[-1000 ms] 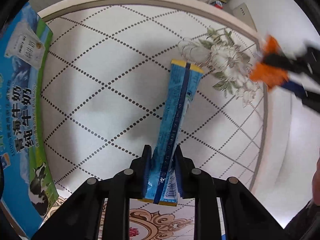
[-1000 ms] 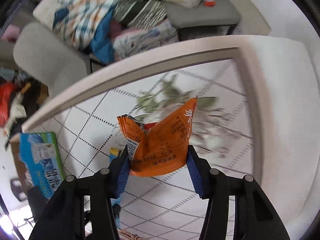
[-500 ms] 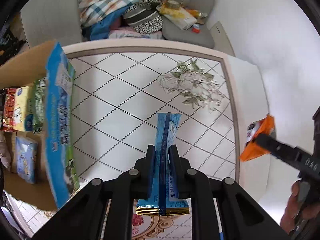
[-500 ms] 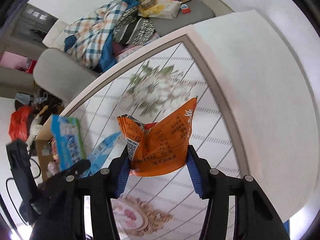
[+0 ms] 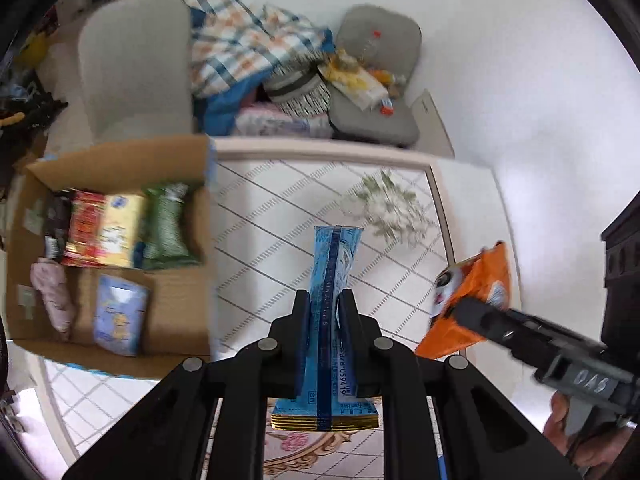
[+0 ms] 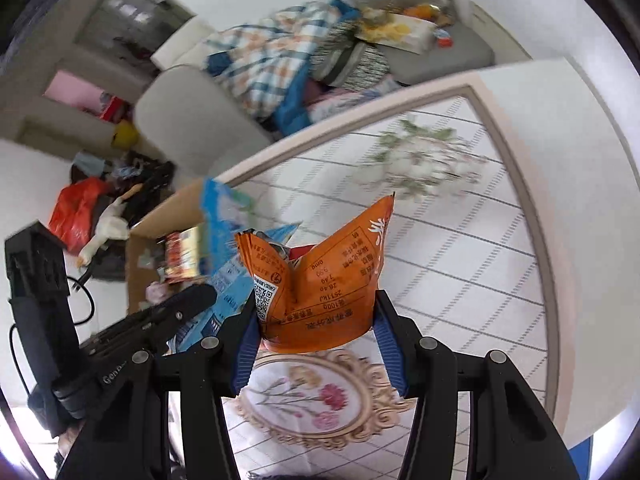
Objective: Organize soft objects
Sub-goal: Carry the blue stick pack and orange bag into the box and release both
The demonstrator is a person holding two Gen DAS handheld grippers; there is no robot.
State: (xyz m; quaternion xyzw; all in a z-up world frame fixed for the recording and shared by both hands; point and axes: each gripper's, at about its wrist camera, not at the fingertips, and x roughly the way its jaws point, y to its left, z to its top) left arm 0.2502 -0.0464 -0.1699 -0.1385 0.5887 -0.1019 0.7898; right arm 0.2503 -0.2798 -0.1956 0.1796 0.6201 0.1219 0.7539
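Note:
My left gripper is shut on a long blue snack packet, held edge-up well above the tiled table. My right gripper is shut on an orange snack bag, also lifted above the table. The orange bag also shows in the left wrist view, to the right of the blue packet. An open cardboard box sits at the left with several packets inside, among them a green one and a pale blue one.
Beyond the table's far edge are a grey chair, a pile of checked cloth and a grey cushion with packets on it. A dark cabinet stands at the right. The box also shows in the right wrist view.
Both grippers have lifted high above the table with their packets. The left view has swung so the open box and its contents now show from above.

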